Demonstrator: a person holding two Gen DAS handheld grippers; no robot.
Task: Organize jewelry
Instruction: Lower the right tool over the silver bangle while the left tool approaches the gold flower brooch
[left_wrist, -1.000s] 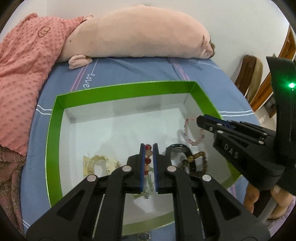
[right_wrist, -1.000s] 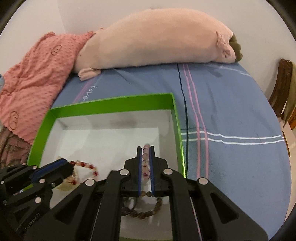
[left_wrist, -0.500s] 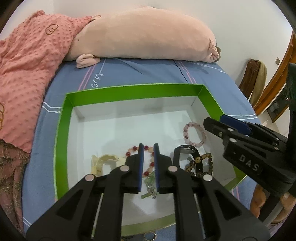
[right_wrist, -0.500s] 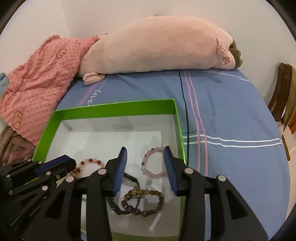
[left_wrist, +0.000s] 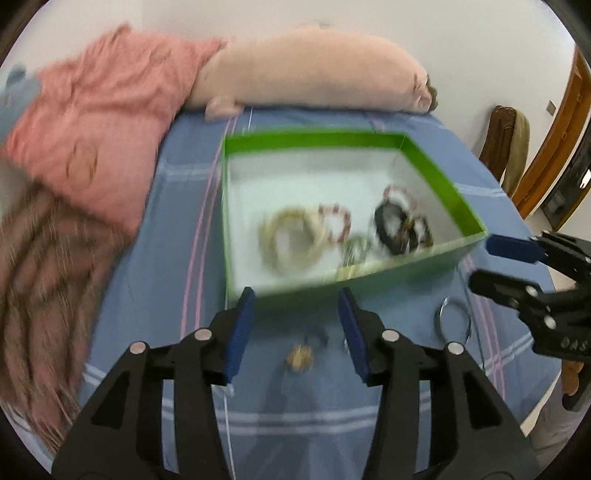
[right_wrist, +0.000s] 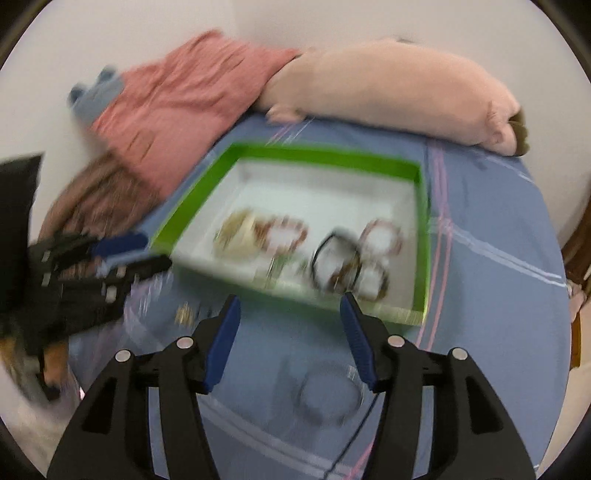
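Note:
A green-rimmed white box (left_wrist: 314, 138) (right_wrist: 325, 153) lies on the blue bedsheet. Blurred jewelry sits inside it: a cream bracelet (left_wrist: 291, 236), a red bead bracelet (left_wrist: 336, 221) (right_wrist: 286, 232), a black ring (left_wrist: 391, 225), a pink bead bracelet (right_wrist: 382, 236) and a brown bead bracelet (right_wrist: 373, 280). My left gripper (left_wrist: 295, 299) (right_wrist: 159, 251) hovers just outside the box's near wall, its jaws opening with nothing between them. Under it, a small gold piece (left_wrist: 300, 356) rests on the sheet. My right gripper (right_wrist: 289, 301) (left_wrist: 487, 264) is also opening and empty, above a clear bangle (right_wrist: 328, 391) (left_wrist: 454, 317).
A long pink plush pillow (left_wrist: 314, 70) and a pink blanket (left_wrist: 103, 110) lie behind the box. A brown fringed throw (left_wrist: 48, 258) is at the left. A wooden chair (left_wrist: 506, 147) and a door frame stand past the bed's right edge.
Both grippers let go of their bead bracelets, which now lie in the box. Both pulled back over the near wall to the open sheet, and their jaws spread wider.

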